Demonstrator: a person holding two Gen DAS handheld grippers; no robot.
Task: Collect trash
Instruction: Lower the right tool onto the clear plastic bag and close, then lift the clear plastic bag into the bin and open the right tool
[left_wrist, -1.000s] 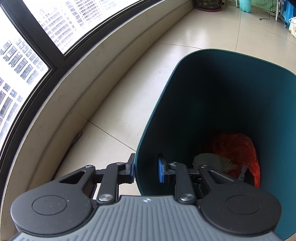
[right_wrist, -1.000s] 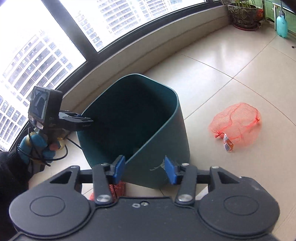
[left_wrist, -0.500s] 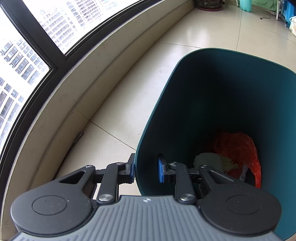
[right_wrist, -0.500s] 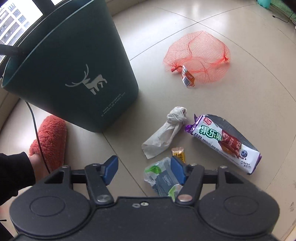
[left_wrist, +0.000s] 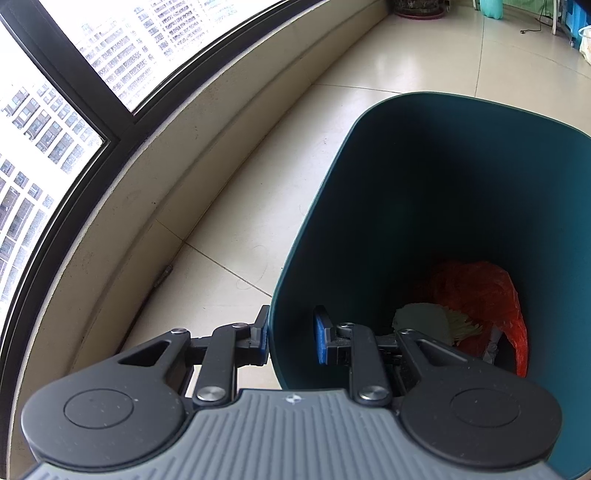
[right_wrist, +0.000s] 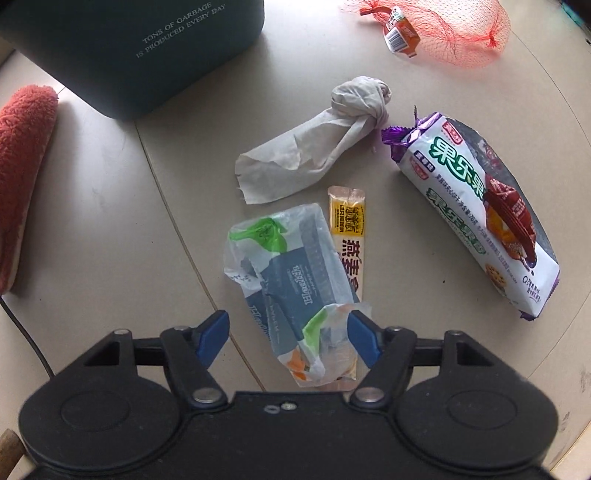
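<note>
My left gripper (left_wrist: 290, 339) straddles the near rim of the dark teal trash bin (left_wrist: 424, 177): the left pad touches the outside wall, the right pad stands a little off the inside. An orange plastic bag (left_wrist: 480, 291) and pale paper (left_wrist: 424, 321) lie in the bin. My right gripper (right_wrist: 288, 336) is open, low over a crumpled clear wrapper with green and dark print (right_wrist: 291, 280) that lies between its fingers. Beside it lie a yellow snack stick wrapper (right_wrist: 349, 236), a knotted tissue (right_wrist: 325, 144), a white-purple biscuit pack (right_wrist: 480, 210) and an orange net bag (right_wrist: 454, 29).
The bin (right_wrist: 129, 44) stands at the top left of the right wrist view, next to a red fuzzy slipper (right_wrist: 22, 166). A curved window ledge (left_wrist: 147, 177) runs along the left of the bin. A cable (right_wrist: 26, 343) trails on the tile floor.
My right gripper has swung down from the bin toward the floor and come close over the clear wrapper. The left gripper and the bin have stayed put.
</note>
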